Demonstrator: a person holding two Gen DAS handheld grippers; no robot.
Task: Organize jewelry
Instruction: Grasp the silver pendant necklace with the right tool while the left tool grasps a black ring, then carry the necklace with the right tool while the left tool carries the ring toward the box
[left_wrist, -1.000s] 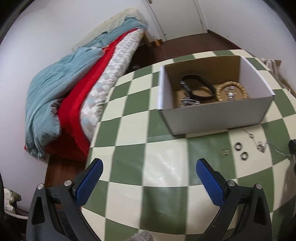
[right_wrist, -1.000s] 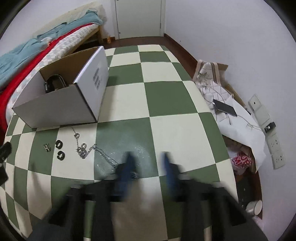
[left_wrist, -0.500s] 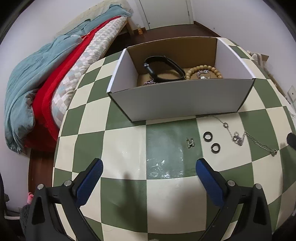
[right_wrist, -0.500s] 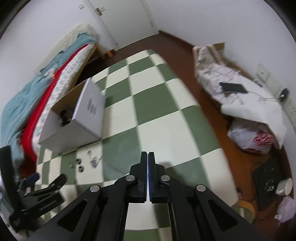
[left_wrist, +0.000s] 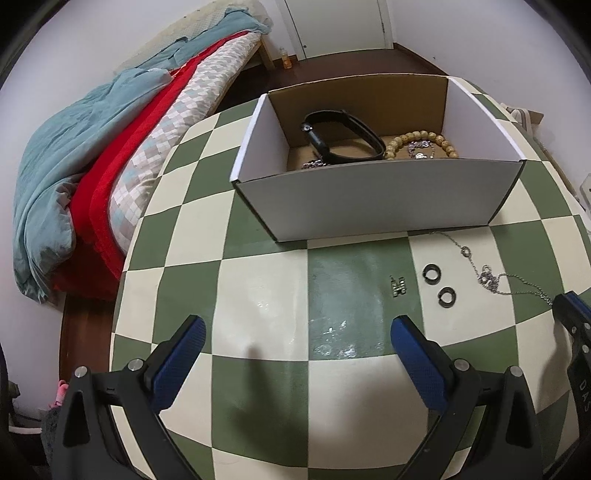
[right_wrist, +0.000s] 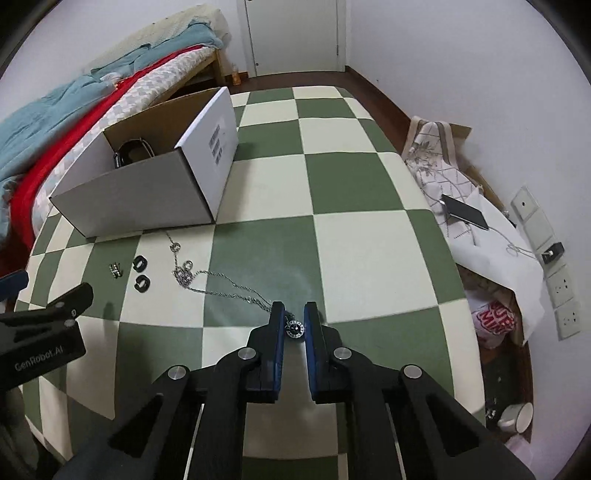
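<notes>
A white cardboard box (left_wrist: 376, 199) stands on the green-and-cream checked table and holds a black band (left_wrist: 343, 138), a wooden bead bracelet (left_wrist: 421, 142) and silver pieces. It also shows in the right wrist view (right_wrist: 147, 192). In front of it lie a silver chain necklace (right_wrist: 218, 284), two black rings (left_wrist: 439, 284) and a small silver piece (left_wrist: 398, 286). My right gripper (right_wrist: 294, 317) is slightly open, its fingers either side of the necklace's round pendant (right_wrist: 294, 328). My left gripper (left_wrist: 295, 339) is wide open and empty above the table.
A bed with teal, red and checked bedding (left_wrist: 110, 155) lies left of the table. Right of the table are a patterned bag (right_wrist: 439, 158), a phone (right_wrist: 465, 216) on white paper, wall sockets and a cup (right_wrist: 517, 421) on the floor.
My right gripper went from shut to slightly open and came down around the necklace pendant. My left gripper's view shifted slightly; it stays wide open.
</notes>
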